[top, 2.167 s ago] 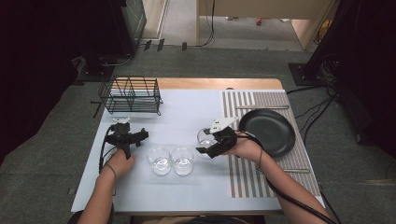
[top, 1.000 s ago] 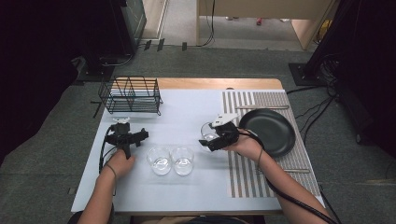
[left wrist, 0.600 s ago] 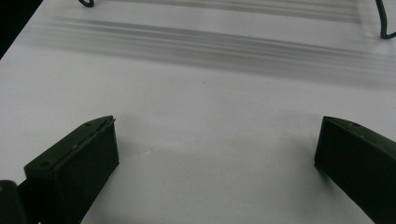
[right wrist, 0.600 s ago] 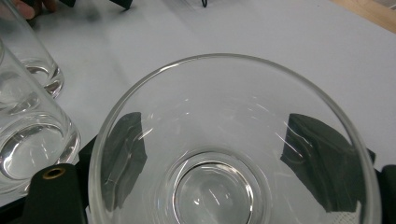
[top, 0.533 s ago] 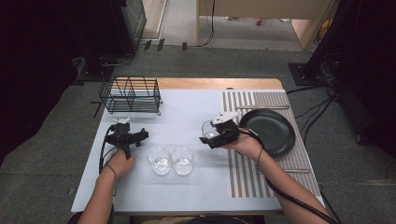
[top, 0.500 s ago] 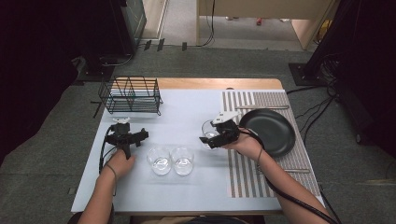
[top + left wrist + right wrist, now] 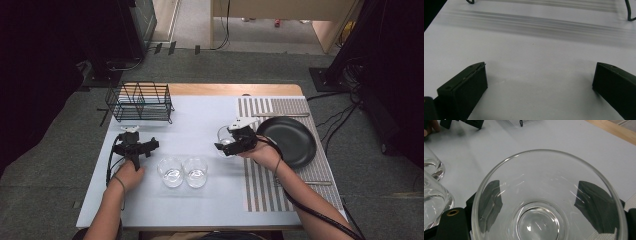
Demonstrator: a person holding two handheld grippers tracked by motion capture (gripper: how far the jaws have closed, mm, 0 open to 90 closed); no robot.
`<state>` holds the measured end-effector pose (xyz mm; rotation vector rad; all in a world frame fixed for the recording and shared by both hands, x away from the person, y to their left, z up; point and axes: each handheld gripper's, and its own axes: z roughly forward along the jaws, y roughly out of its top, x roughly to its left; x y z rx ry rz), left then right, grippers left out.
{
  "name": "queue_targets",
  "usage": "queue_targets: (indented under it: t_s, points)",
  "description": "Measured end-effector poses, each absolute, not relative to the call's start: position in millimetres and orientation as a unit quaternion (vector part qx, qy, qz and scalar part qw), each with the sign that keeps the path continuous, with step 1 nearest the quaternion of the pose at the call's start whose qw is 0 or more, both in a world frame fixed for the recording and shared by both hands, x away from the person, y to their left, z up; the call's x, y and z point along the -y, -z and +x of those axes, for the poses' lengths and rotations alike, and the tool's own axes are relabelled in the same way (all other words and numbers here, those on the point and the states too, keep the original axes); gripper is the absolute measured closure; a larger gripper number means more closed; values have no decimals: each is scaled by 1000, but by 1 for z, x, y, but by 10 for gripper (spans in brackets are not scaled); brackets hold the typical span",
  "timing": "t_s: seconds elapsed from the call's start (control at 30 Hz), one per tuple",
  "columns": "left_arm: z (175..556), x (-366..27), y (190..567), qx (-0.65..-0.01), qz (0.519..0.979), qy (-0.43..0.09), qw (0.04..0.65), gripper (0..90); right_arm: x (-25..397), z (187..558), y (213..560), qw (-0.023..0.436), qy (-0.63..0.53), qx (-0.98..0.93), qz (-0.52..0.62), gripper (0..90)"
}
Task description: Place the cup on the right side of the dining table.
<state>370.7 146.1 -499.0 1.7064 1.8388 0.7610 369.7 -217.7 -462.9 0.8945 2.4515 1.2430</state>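
Centre-right of the high view, my right gripper (image 7: pixel 226 142) clasps a clear glass (image 7: pixel 224 136) at the left edge of the striped mat (image 7: pixel 260 185), just left of the black plate (image 7: pixel 287 141). Seen through the right gripper view, both jaws press the glass (image 7: pixel 546 202) from either side, its mouth facing the camera. Lower left, my left gripper (image 7: pixel 134 148) sits over bare white table (image 7: pixel 200 120), jaws spread wide with nothing between them. Two more glasses (image 7: pixel 183 171) stand side by side at lower centre, and a wire rack (image 7: pixel 141 102) occupies the upper left.
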Motion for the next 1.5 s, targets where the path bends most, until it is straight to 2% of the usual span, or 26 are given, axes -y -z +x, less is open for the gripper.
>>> queue_targets:
  t_s: [1.5]
  points:
    - [370, -146, 499, -678, 628, -282, 259, 0, 223, 386, 461, 150, -425, -829, 333, 190]
